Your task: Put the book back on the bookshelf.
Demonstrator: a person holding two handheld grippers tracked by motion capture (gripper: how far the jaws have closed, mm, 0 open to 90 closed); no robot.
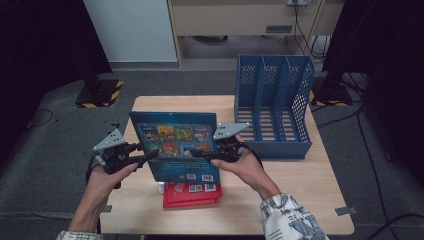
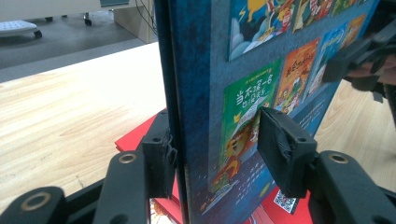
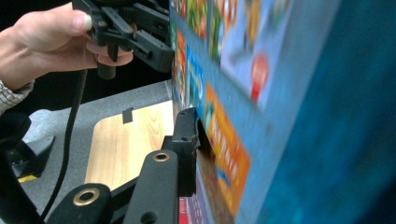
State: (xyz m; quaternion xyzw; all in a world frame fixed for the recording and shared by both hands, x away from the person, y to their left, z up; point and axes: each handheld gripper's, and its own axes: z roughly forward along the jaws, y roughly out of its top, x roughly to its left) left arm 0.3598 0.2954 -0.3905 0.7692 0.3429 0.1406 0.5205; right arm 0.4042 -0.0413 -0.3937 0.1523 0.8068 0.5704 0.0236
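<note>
The left gripper [image 1: 150,157] is clamped on the left edge of the blue book [image 1: 177,145], one pad on each cover. The right gripper [image 1: 197,155] meets the book's right edge, but its grip cannot be made out. The book stands upright mid-frame above a red book [image 1: 192,194] lying on the table [image 1: 300,190]; a blue file rack [image 1: 275,105] stands at upper right.

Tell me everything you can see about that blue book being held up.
The blue book is a thin hardcover with a dark blue cover printed with small colourful cartoon panels and barcodes near the bottom. It stands upright above the wooden table, over a red book. The left gripper clamps its left edge, and the right gripper meets its right side.
</note>
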